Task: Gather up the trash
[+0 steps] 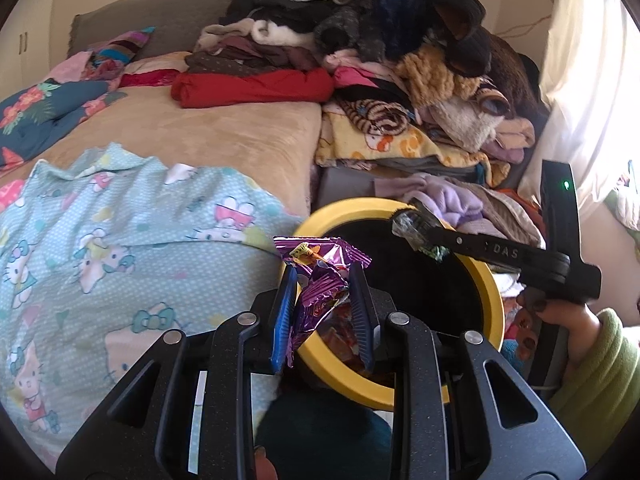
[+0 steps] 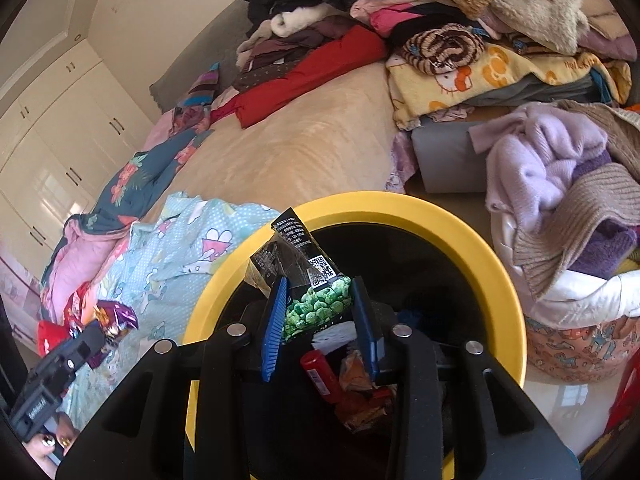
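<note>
My left gripper (image 1: 324, 312) is shut on a crumpled purple foil wrapper (image 1: 320, 276), held at the near left rim of the yellow-rimmed black bin (image 1: 490, 304). My right gripper (image 2: 318, 316) is shut on a black snack packet with green peas printed on it (image 2: 316, 280), held over the bin's opening (image 2: 472, 232). In the left wrist view the right gripper (image 1: 416, 232) shows over the bin's far rim with that packet. In the right wrist view the left gripper (image 2: 104, 330) shows at the lower left with the purple wrapper (image 2: 118, 316). Red and orange wrappers (image 2: 352, 384) lie inside the bin.
The bin stands against a bed with a light-blue cartoon-print sheet (image 1: 100, 248) and a tan blanket (image 1: 192, 128). A big pile of clothes (image 1: 380, 52) covers the bed's far right. A fabric basket of knitwear (image 2: 568, 248) stands right of the bin. White wardrobes (image 2: 60, 140) line the left wall.
</note>
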Action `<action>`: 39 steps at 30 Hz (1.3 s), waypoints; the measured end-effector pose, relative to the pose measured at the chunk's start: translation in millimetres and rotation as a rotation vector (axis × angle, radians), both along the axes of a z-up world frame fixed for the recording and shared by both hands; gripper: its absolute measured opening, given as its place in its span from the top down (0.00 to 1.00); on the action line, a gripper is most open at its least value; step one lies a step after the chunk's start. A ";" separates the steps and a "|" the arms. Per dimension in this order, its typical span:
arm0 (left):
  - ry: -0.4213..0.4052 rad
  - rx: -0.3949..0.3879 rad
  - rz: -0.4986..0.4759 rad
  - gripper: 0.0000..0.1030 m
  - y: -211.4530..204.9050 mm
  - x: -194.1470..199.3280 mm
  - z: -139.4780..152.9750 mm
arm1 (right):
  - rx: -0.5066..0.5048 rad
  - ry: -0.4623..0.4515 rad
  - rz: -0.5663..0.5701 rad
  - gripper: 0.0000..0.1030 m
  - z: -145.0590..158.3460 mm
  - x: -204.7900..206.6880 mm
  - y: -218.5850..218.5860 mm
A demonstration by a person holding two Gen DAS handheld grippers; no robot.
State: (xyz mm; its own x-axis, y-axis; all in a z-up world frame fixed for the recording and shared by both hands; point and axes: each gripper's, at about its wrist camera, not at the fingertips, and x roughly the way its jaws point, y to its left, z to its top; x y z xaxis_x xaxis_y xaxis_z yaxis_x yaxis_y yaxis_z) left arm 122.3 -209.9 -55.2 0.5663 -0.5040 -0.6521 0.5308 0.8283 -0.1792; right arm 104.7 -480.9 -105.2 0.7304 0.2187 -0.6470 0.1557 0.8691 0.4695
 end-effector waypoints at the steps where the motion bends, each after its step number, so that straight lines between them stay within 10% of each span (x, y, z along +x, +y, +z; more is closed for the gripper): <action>1: 0.004 0.002 -0.006 0.80 -2.2 -0.7 -1.1 | 0.004 0.000 -0.004 0.68 -0.2 -0.9 -1.8; 13: 0.069 0.031 -0.081 0.76 -32.8 -5.5 -20.7 | 0.007 -0.008 -0.023 0.56 9.1 -8.7 -13.5; 29: 0.009 0.029 0.031 0.11 4.3 -11.4 -2.5 | -0.145 -0.137 -0.030 0.13 56.2 -34.1 10.9; 39: -0.074 0.037 0.151 0.11 44.3 -22.4 14.8 | -0.217 -0.268 -0.027 0.06 75.4 -51.2 54.3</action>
